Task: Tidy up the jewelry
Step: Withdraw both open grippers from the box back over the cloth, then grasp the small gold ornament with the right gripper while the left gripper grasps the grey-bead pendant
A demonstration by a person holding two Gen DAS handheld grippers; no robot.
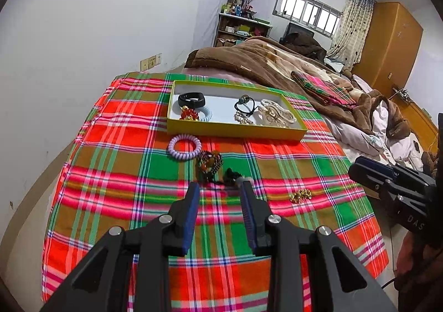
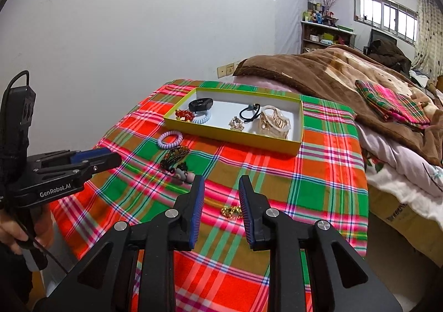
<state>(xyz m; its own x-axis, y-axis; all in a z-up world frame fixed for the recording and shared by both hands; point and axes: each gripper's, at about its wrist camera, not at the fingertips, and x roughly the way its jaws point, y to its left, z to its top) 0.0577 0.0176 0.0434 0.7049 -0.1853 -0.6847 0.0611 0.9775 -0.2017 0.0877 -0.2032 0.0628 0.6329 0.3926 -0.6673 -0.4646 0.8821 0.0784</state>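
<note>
Nearest the lenses: left tongs (image 1: 220,187) and right tongs (image 2: 221,181), both with jaws apart, holding nothing, above the plaid cloth (image 1: 277,168) on the bed.

Loose on the cloth, near to far:
- gold chain (image 2: 231,211), lying between the right tongs' pads, at 6 o'clock of the box;
- dark tasselled piece (image 1: 231,174), just off the left tongs' tips at 12 o'clock;
- beaded bracelet (image 1: 209,163), beside it;
- lilac coil tie (image 1: 185,147), just short of the box.

Farther: yellow box (image 1: 235,129), already holding a black band (image 1: 192,100), hair ties and a pale claw clip (image 2: 272,120).

Handling, as judged: lower the right tongs straight down, pinch the chain's bunched middle, avoid snagging cloth.

Only the right view shows the chain framed by pads; the left view shows it well off at 3 o'clock.
</note>
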